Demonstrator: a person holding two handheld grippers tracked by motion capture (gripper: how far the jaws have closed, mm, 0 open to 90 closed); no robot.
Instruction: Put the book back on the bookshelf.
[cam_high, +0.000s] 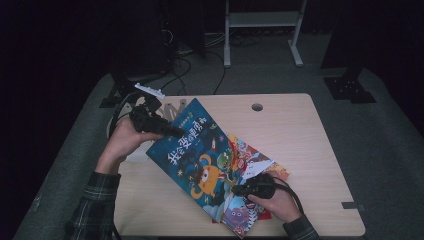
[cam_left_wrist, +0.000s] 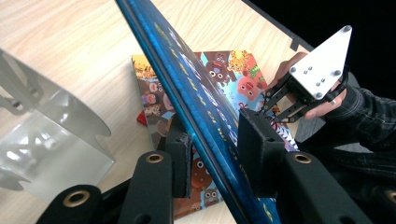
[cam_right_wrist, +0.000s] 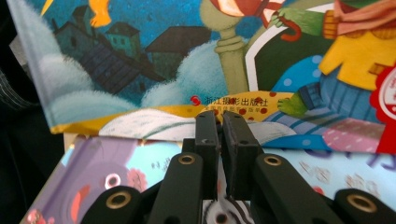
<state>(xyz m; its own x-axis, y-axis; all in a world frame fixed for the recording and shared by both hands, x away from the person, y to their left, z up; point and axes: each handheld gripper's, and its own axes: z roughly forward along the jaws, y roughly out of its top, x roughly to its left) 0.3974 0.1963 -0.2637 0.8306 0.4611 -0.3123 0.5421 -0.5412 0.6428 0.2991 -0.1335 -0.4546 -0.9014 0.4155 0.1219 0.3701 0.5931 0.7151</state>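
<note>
A blue picture book (cam_high: 192, 150) with an orange monster on its cover lies slanted across the table, its far left corner raised. My left gripper (cam_high: 172, 132) is at that corner. In the left gripper view the book (cam_left_wrist: 201, 93) passes edge-on between the jaws of the left gripper (cam_left_wrist: 215, 126), which stand wider than the cover is thick. A second colourful book (cam_high: 245, 215) lies under it. My right gripper (cam_high: 240, 190) rests on the books near the front edge, and its jaws (cam_right_wrist: 219, 116) are shut, pointing at the blue book's lower edge (cam_right_wrist: 140, 46).
A clear plastic stand (cam_left_wrist: 51, 140) sits at the table's far left, by the left hand. The wooden table (cam_high: 300, 140) has a cable hole (cam_high: 257, 107) at the back. A white frame (cam_high: 260, 20) and cables stand on the floor beyond.
</note>
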